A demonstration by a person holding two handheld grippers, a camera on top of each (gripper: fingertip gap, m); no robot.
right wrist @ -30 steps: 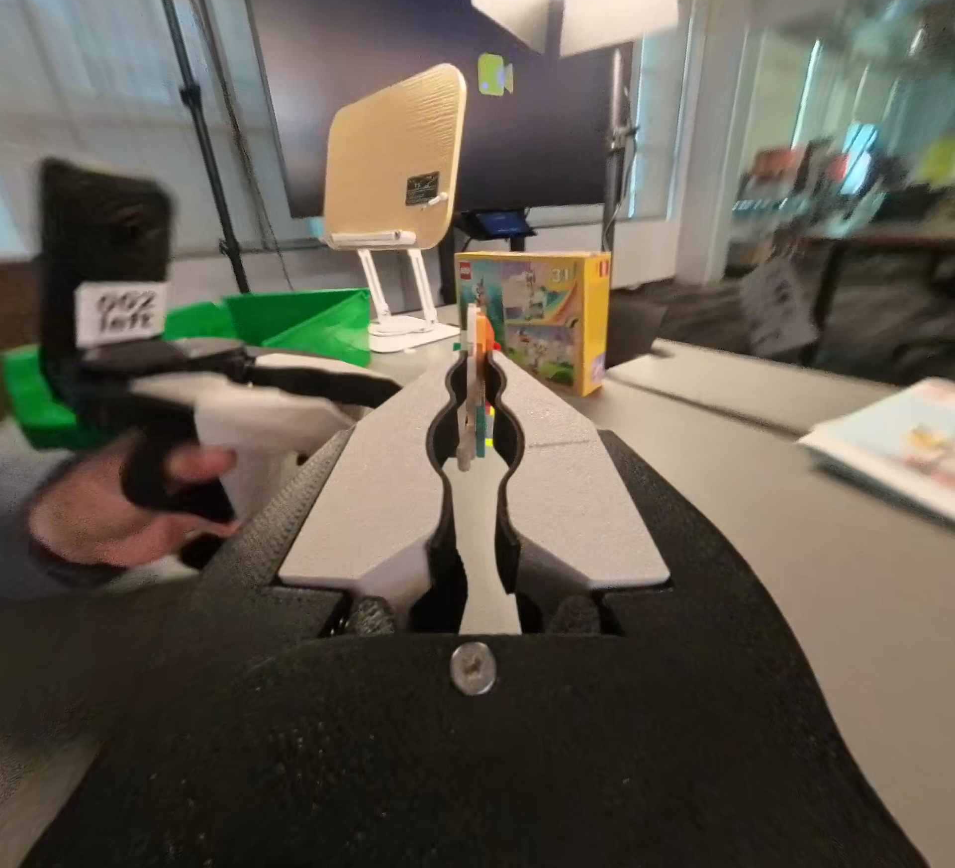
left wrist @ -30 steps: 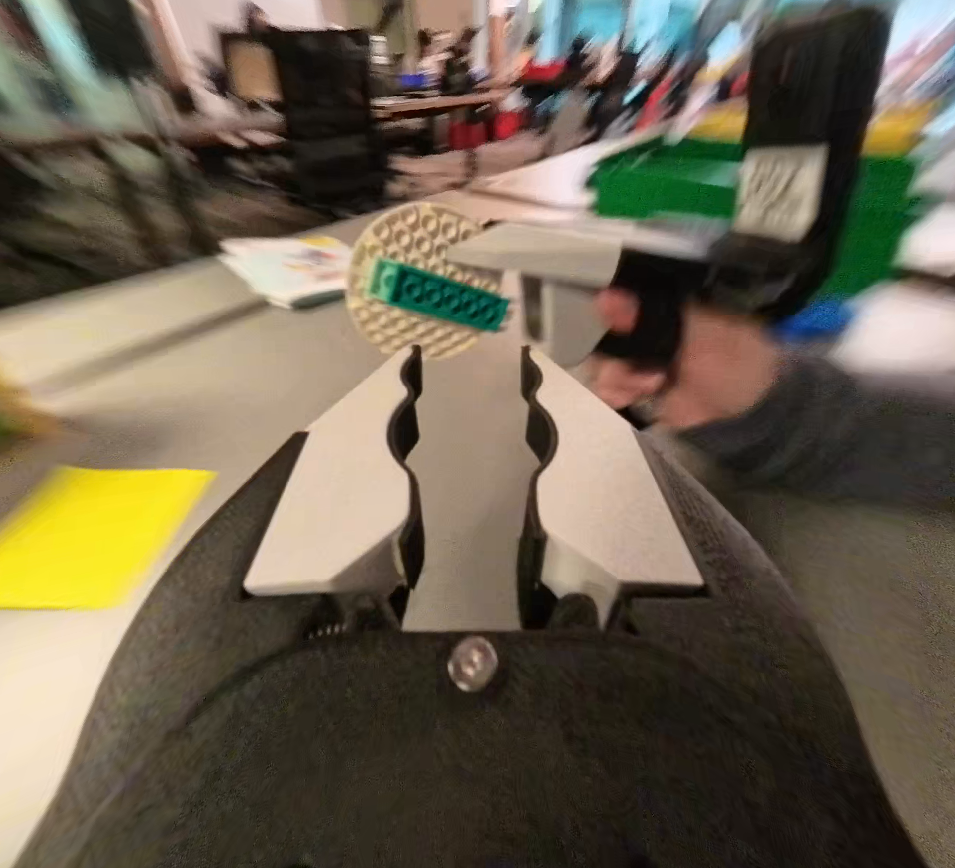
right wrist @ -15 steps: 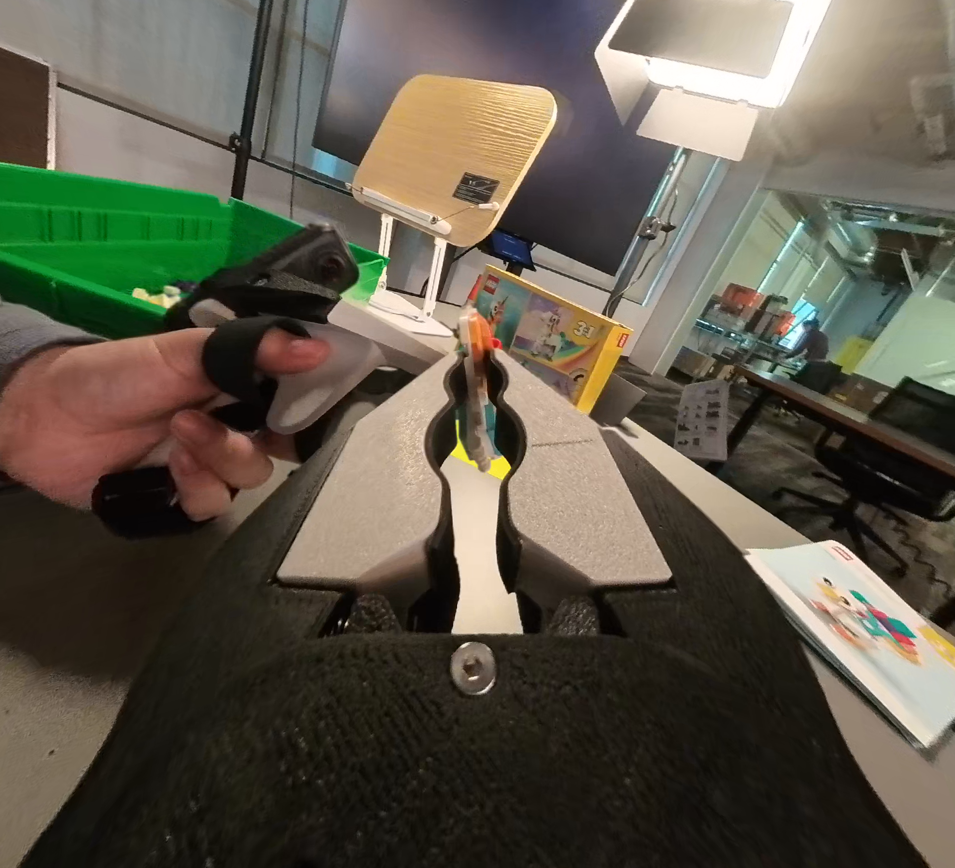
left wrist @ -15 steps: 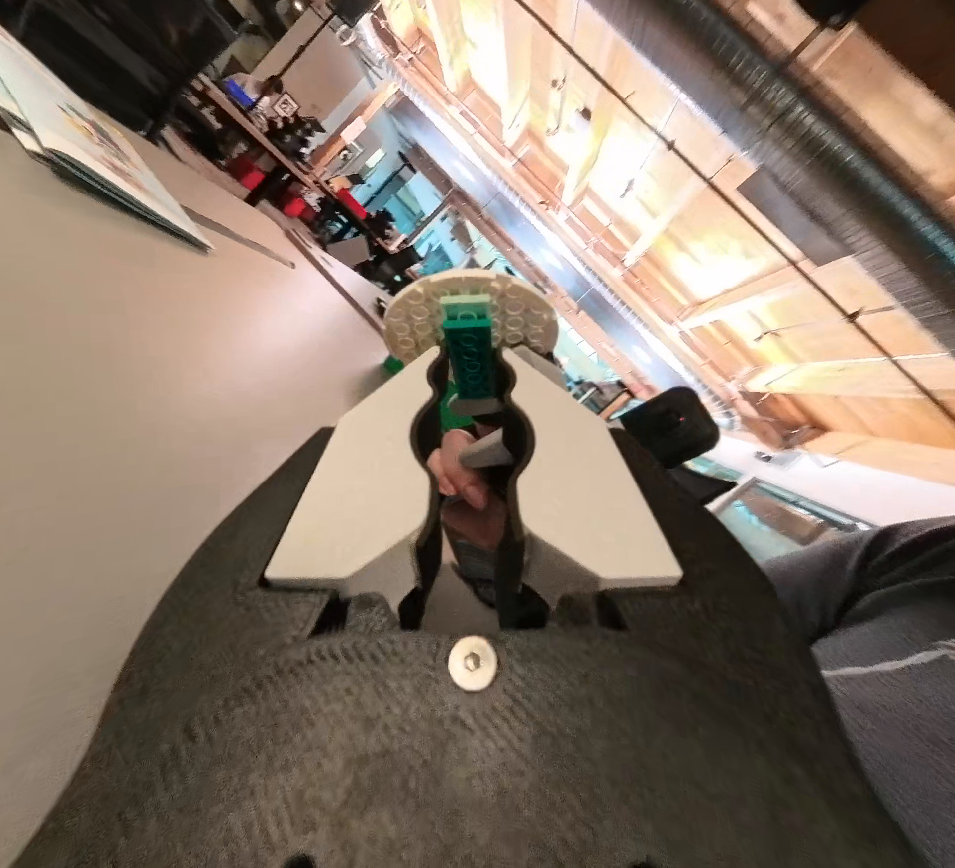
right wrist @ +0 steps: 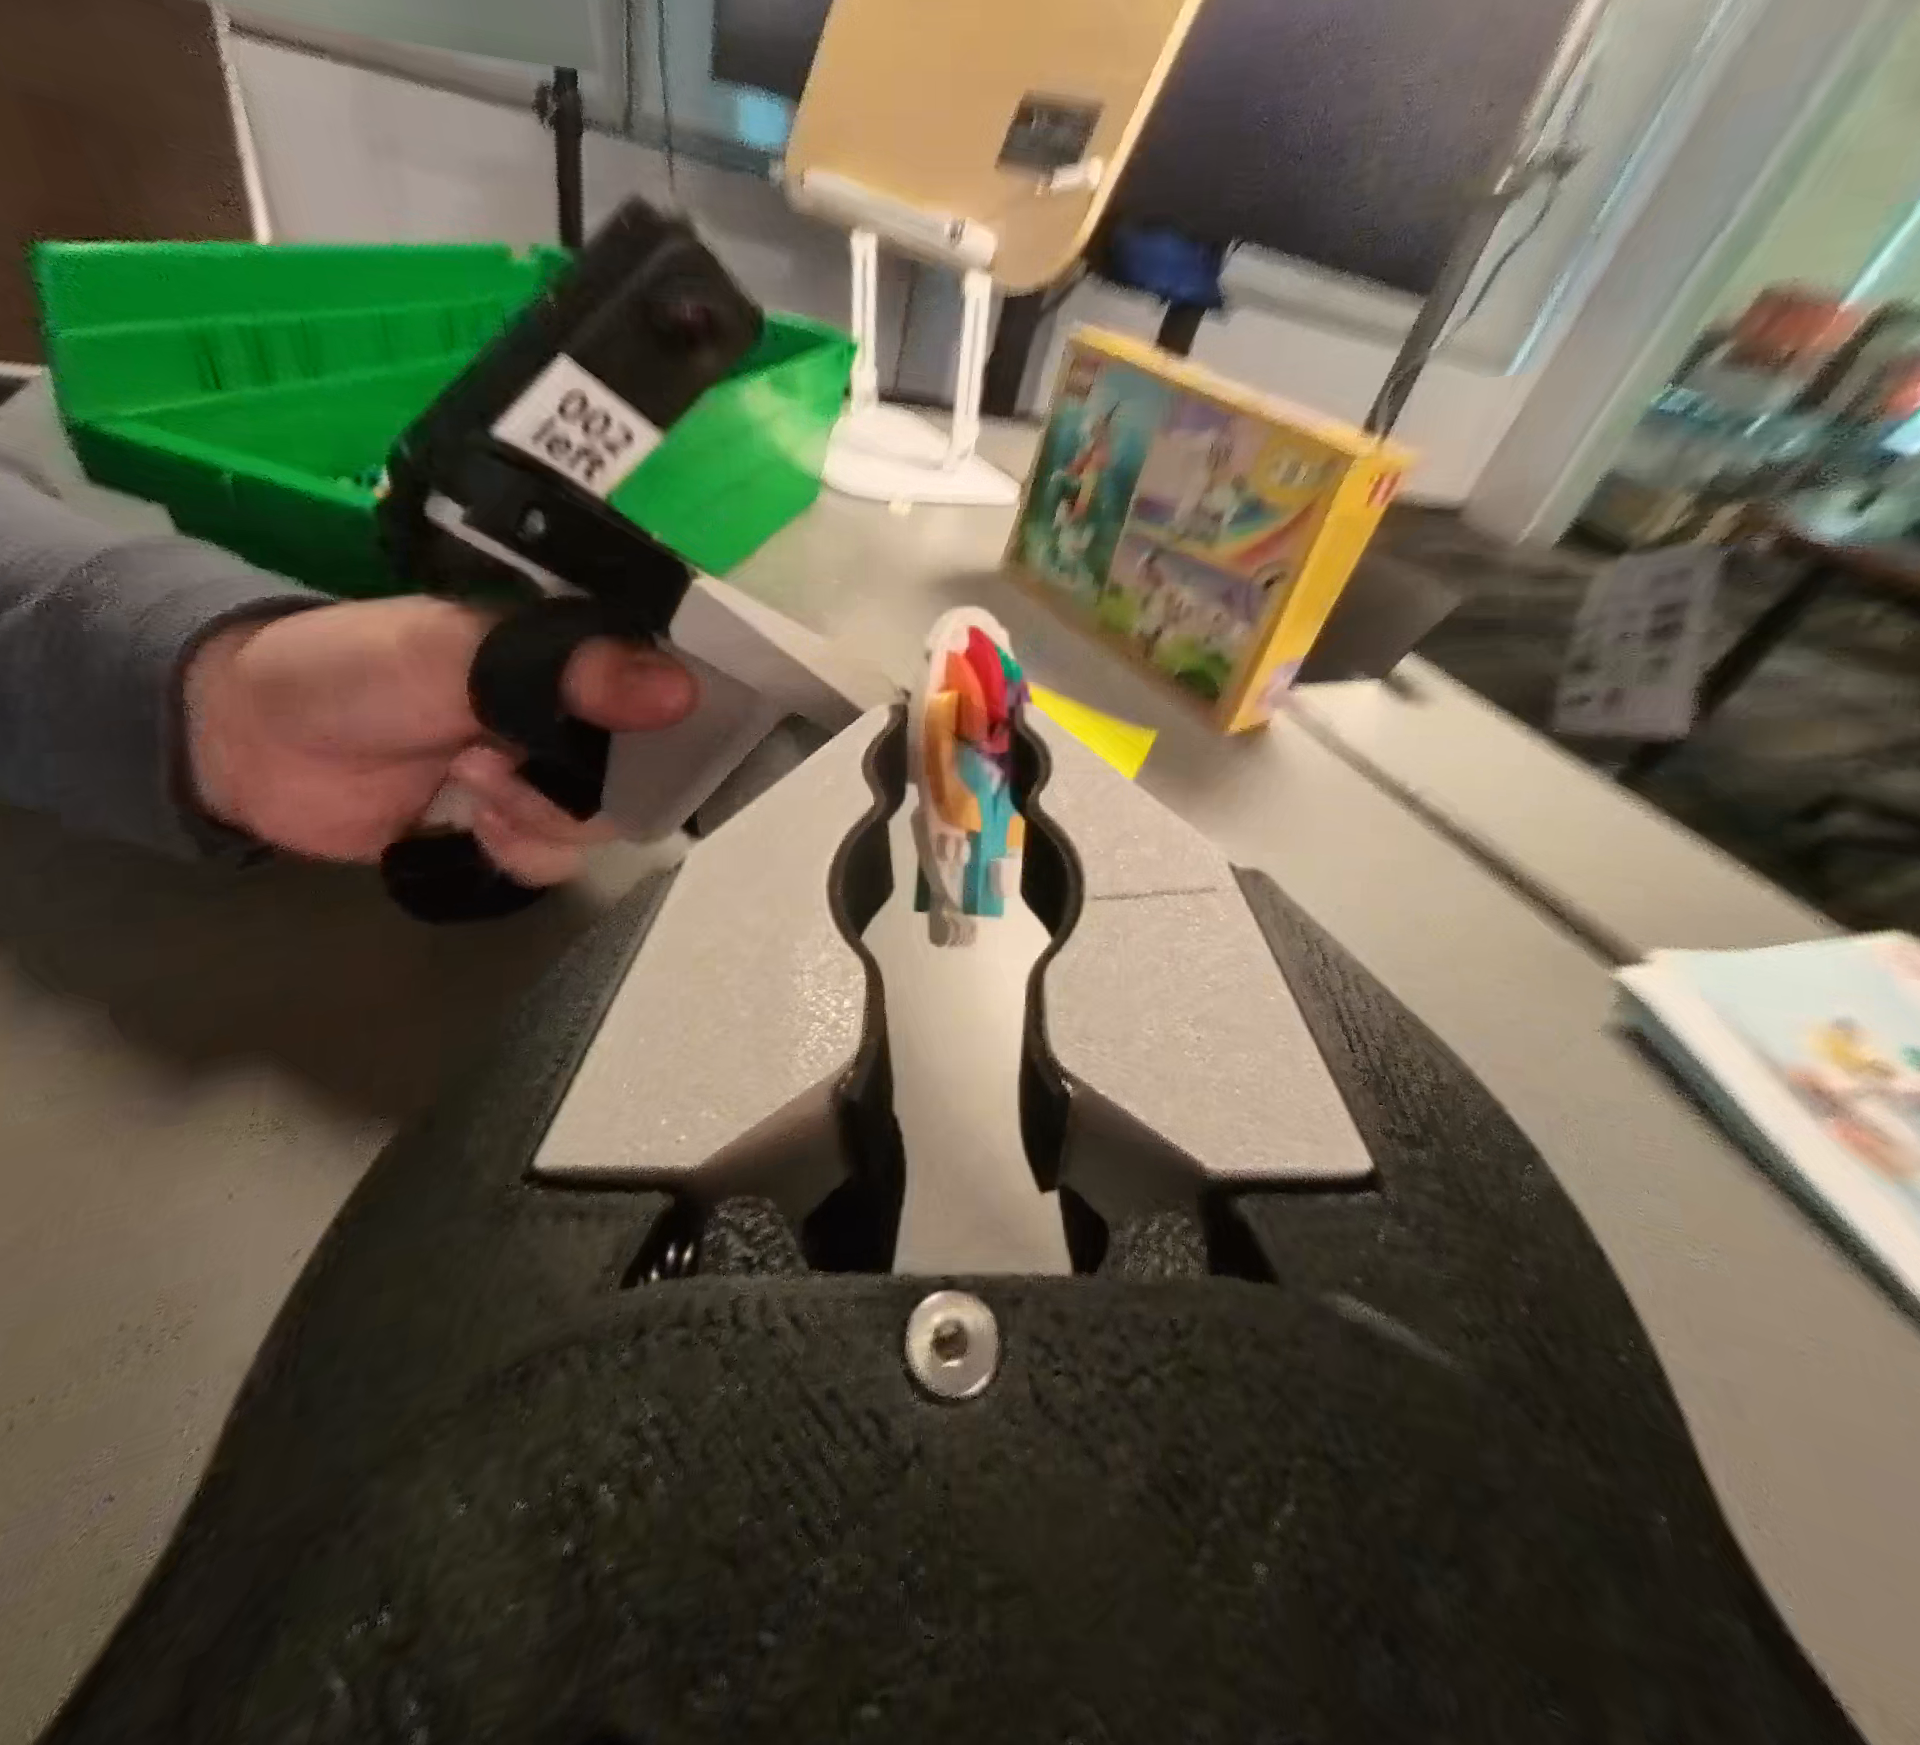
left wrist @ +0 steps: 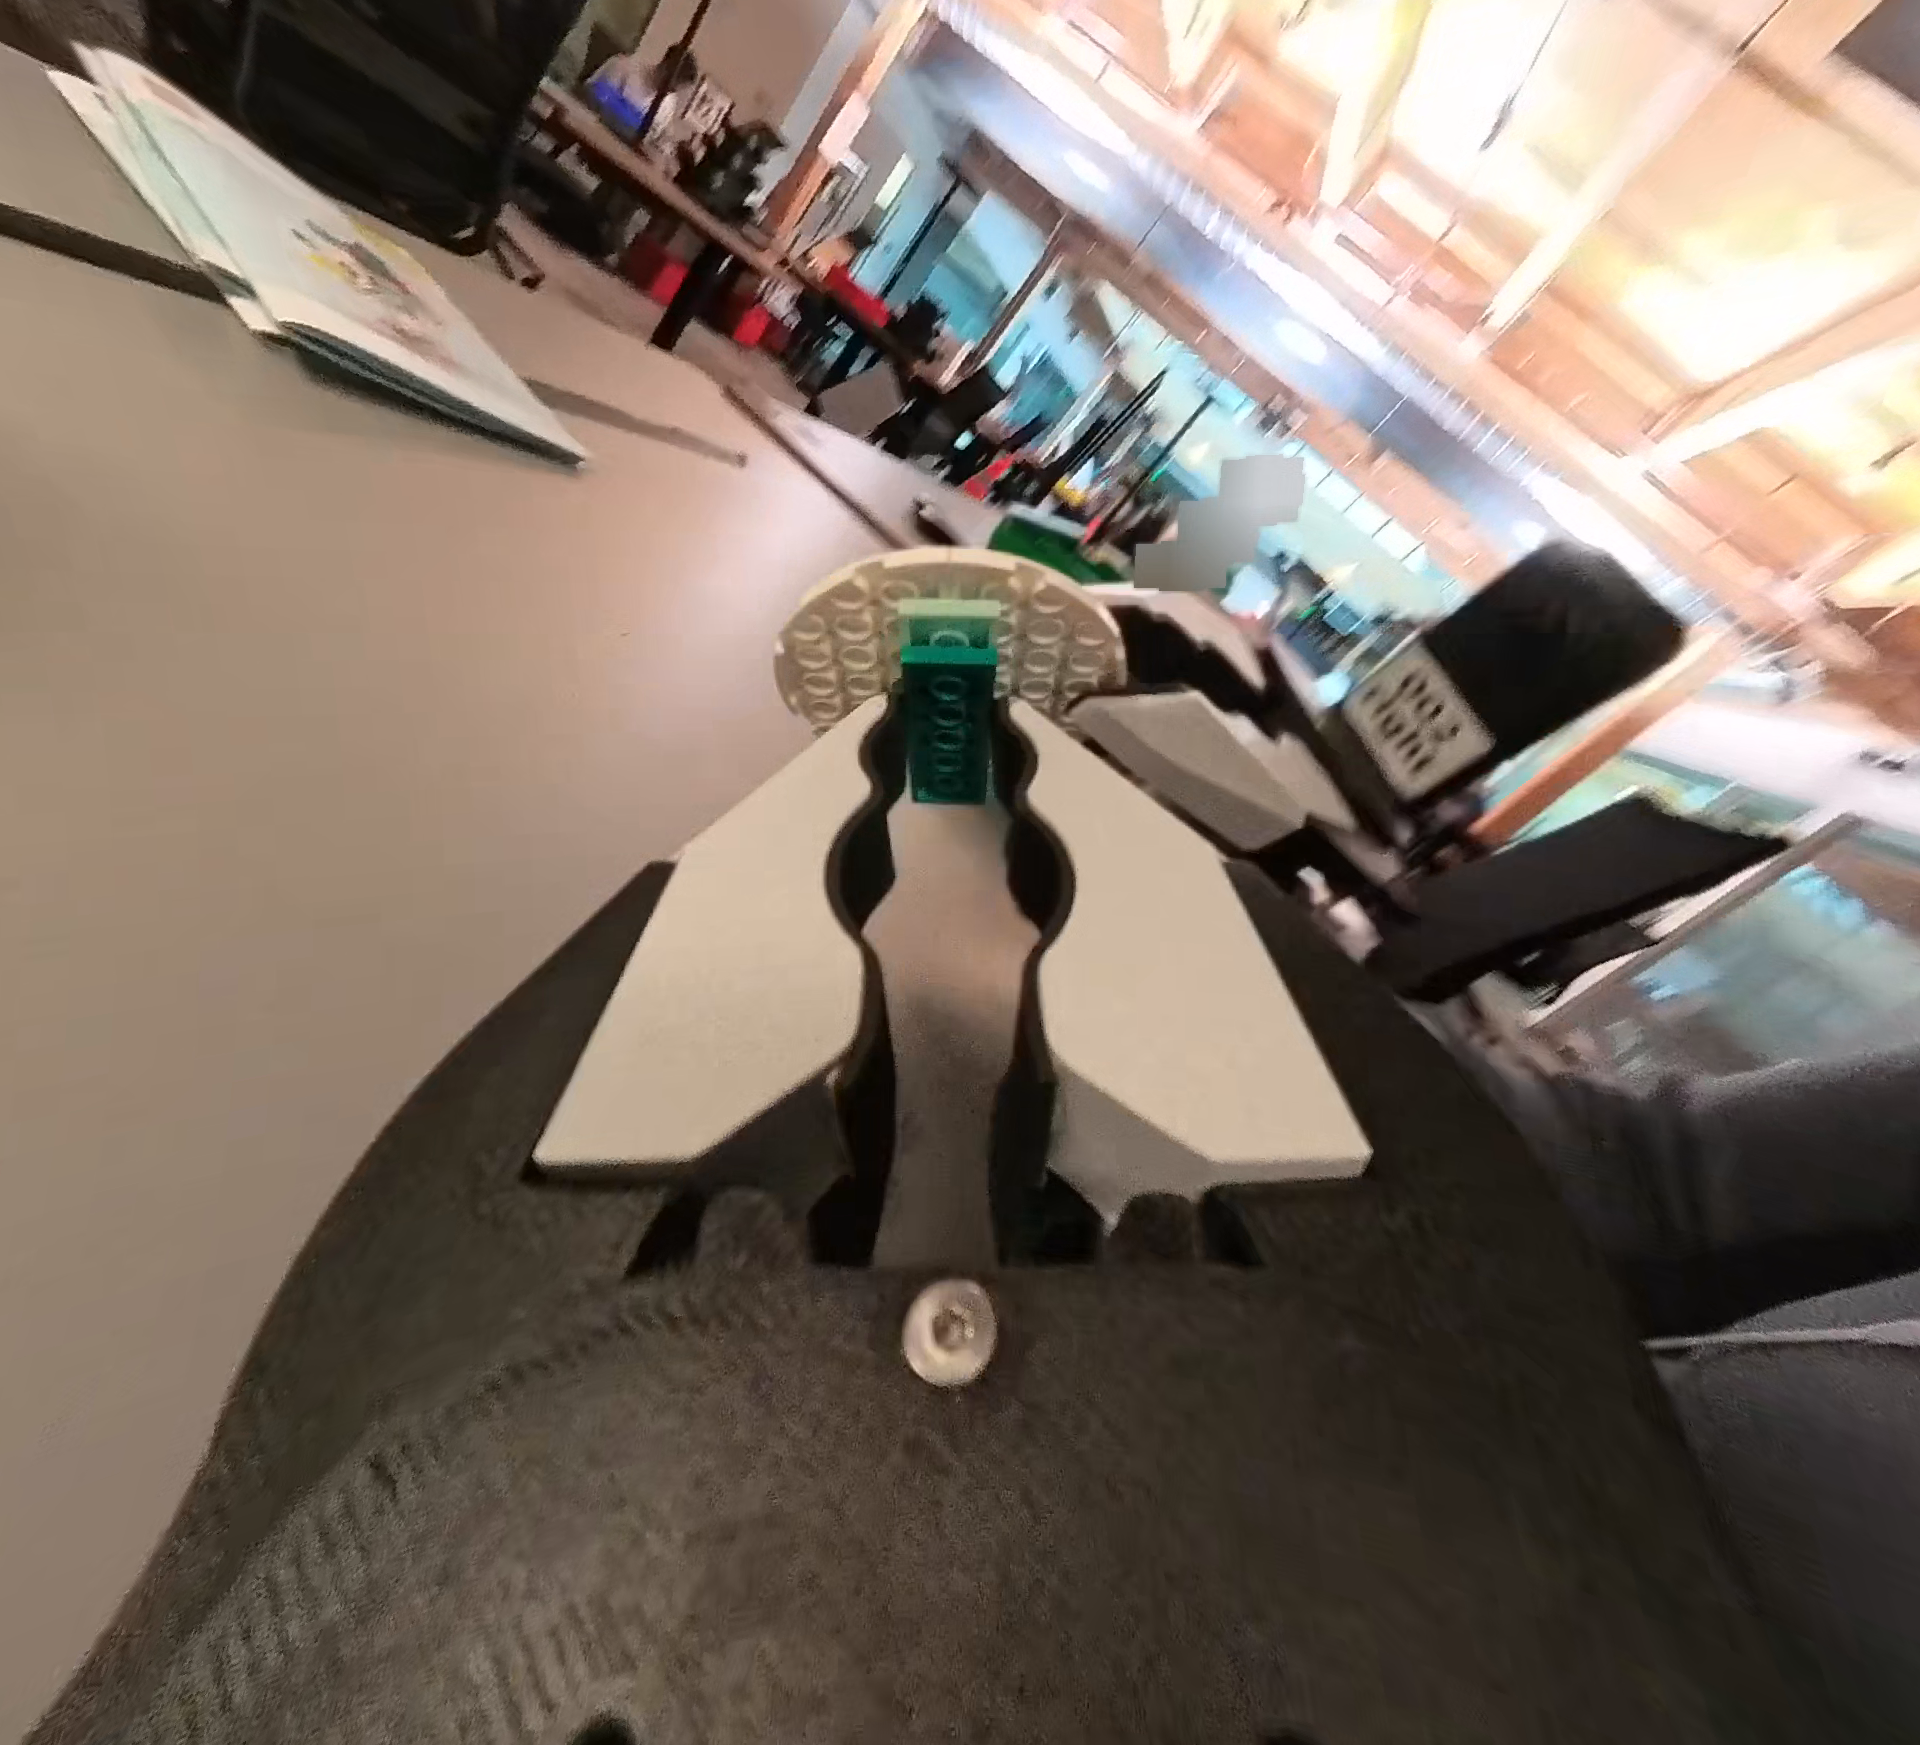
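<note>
1. Round cream studded plate (left wrist: pixel 831 646): held in the air above the grey tabletop (left wrist: pixel 312 656), edge-on in the right wrist view, with multicoloured pieces (right wrist: pixel 977 719) on one face.
2. Dark green studded brick (left wrist: pixel 945 739): fixed to the plate's other face.
3. Right gripper (right wrist: pixel 961 729): jaws clenched on the plate's edge.
4. Left gripper (left wrist: pixel 948 719): jaws closed in against the brick's two long sides, grasping it. A second ago they stood apart and short of it, so both grippers now hold one assembly.
5. Surroundings: green plastic bin (right wrist: pixel 260 407) and yellow picture box (right wrist: pixel 1195 532) toward the tabletop's far edge; open booklet (right wrist: pixel 1787 1051) at its right edge.
</note>
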